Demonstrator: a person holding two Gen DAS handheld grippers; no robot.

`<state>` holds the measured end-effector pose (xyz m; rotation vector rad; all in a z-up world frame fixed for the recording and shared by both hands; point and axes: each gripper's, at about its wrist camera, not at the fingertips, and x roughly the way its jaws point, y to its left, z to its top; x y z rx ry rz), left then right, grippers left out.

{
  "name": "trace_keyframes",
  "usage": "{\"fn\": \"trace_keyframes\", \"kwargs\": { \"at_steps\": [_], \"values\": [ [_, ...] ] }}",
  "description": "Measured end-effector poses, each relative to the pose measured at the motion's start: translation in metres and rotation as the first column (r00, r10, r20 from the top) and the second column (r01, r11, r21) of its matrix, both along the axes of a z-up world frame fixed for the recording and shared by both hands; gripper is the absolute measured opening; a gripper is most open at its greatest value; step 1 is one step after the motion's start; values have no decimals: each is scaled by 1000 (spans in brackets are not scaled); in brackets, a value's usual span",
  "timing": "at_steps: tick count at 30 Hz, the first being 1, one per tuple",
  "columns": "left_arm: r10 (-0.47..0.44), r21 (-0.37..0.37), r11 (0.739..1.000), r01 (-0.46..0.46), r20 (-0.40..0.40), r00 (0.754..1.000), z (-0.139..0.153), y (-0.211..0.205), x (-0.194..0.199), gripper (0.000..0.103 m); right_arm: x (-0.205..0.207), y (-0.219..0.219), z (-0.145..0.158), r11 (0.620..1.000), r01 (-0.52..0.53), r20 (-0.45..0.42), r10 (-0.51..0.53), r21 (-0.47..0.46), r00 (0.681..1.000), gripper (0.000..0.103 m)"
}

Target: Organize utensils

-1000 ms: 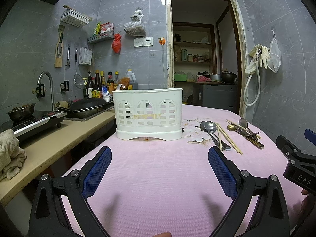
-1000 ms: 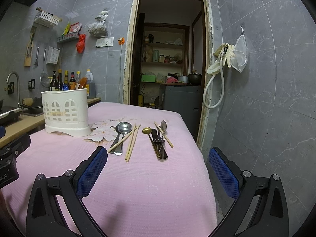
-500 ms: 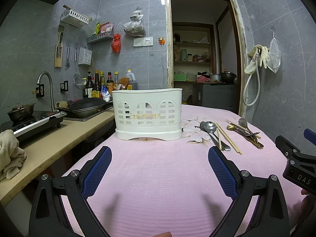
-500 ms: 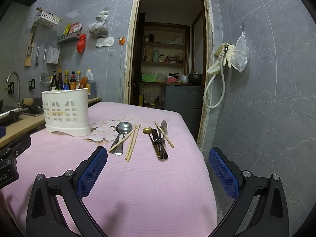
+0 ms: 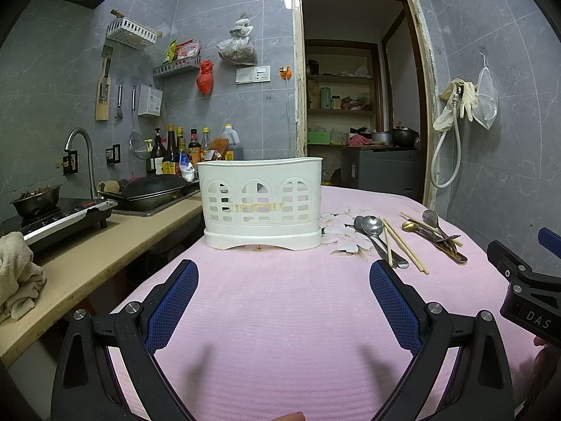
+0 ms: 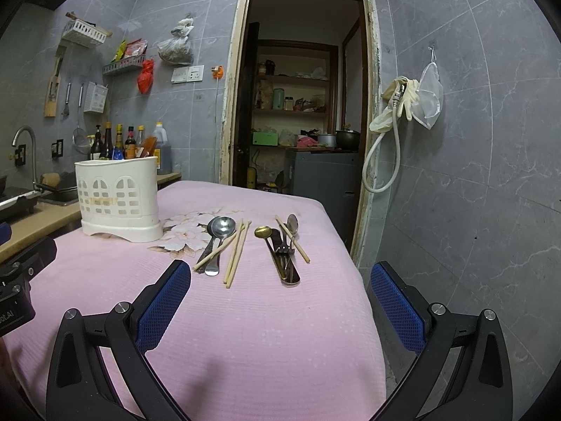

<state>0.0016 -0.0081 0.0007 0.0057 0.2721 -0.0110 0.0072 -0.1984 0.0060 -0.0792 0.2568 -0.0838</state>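
Note:
A white slotted utensil holder (image 5: 261,203) (image 6: 119,200) stands upright on the pink tablecloth (image 5: 280,315). To its right lie two steel spoons (image 6: 219,233) (image 5: 373,228) crossed by wooden chopsticks (image 6: 236,252) (image 5: 403,245). Further right sits a second pile (image 6: 284,252) (image 5: 436,236): a gold spoon, a fork, a steel spoon and a chopstick. My left gripper (image 5: 282,280) hovers open, well short of the holder. My right gripper (image 6: 280,282) is open too, just short of both piles, empty.
A counter (image 5: 105,256) with a hob, a wok, a tap and sauce bottles runs along the left, a cloth (image 5: 17,273) at its near end. The table's right edge (image 6: 357,280) drops beside a tiled wall. An open doorway (image 6: 301,105) lies behind.

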Motion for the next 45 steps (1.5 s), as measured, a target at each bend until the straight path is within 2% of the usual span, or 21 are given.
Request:
{"fn": "trace_keyframes", "kwargs": {
  "at_steps": [16,25,27,30,33,39,45],
  "values": [
    [5,0,1000,-5,-3,1000,1,-5,0,96,2,4,-3,1000,-2,4,2,4,1000,103],
    [-29,25,999,29,12,1000,7,-10,12,96,5,-11,12,1000,6,38,-6,-11,999,103],
    [-58,14,998,58,4,998,12,-13,20,96,11,-19,16,1000,-3,17,3,8,1000,103],
    [-76,41,996,76,6,997,22,-18,31,96,20,-33,22,998,-33,-32,34,53,999,103],
    [-94,66,993,93,6,996,32,-21,43,96,25,-43,32,1000,-24,-47,24,14,999,103],
    [-185,74,979,191,-82,979,44,-33,80,96,43,-62,50,998,-42,-54,39,-48,998,103],
    [-251,46,964,263,-187,950,51,-50,121,96,85,-75,52,993,-20,-138,3,-120,990,103]
  ]
}}
